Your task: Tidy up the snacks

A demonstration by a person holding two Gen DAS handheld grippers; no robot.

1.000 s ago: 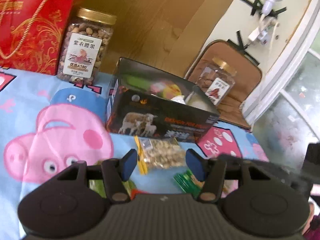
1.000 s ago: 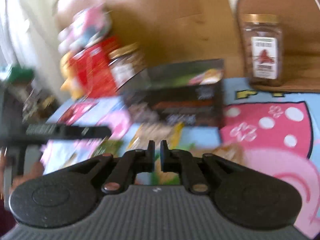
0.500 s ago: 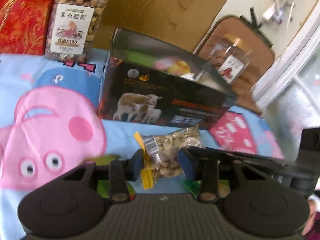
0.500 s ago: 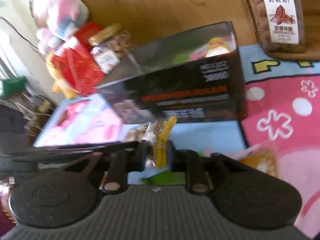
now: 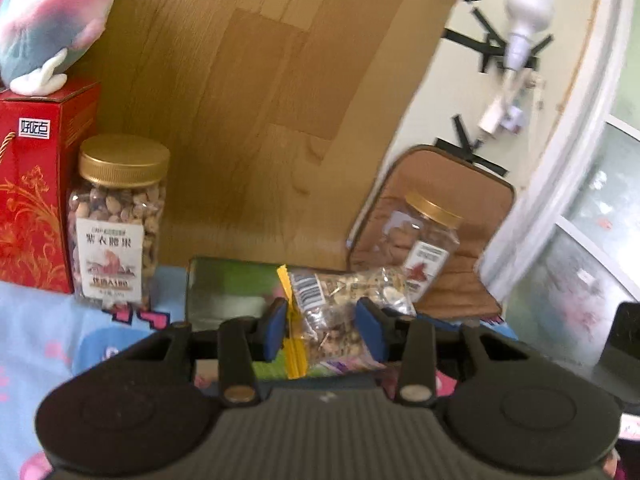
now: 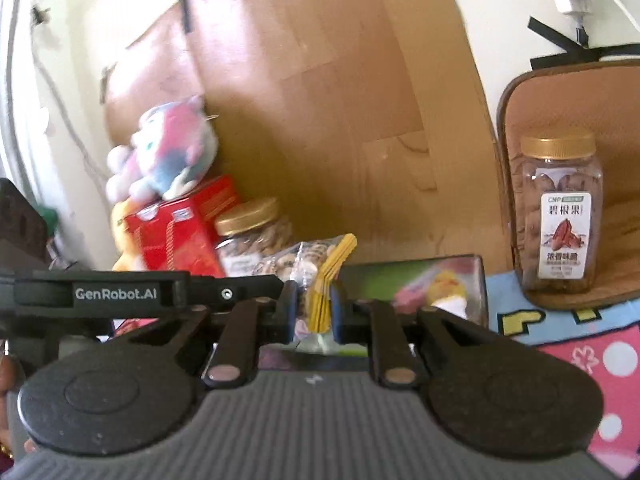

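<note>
Left gripper (image 5: pixel 324 328): blue-padded fingers (image 5: pixel 275 330) part-way open, both pads pressed against the sides of a clear plastic packet of nuts with a yellow sealed edge (image 5: pixel 340 304); packet gripped across its width, barcode face toward the camera, yellow strip next to the left pad; packet is lifted, in front of and above the open black cardboard box with printed sides (image 5: pixel 224 288).

Right gripper (image 6: pixel 314 312): fingers nearly together, clenched on the yellow sealed edge of the same packet (image 6: pixel 320 280); gap between pads filled by the folded yellow strip; the clear body of the packet stands up behind the fingers; the left gripper's black arm, marked GenRobot.AI, crosses the left of the right wrist view.

Surroundings: black box (image 6: pixel 416 284) sits on a blue and pink cartoon-print cloth (image 6: pixel 580 356); gold-lidded clear jar of nuts (image 5: pixel 116 224) upright beside a red gift box (image 5: pixel 32 200), pink and grey plush toy (image 5: pixel 44 20) on top of that box; second gold-lidded jar (image 6: pixel 560 216) upright on a brown cushion (image 6: pixel 616 128) to the right; wooden board behind.
</note>
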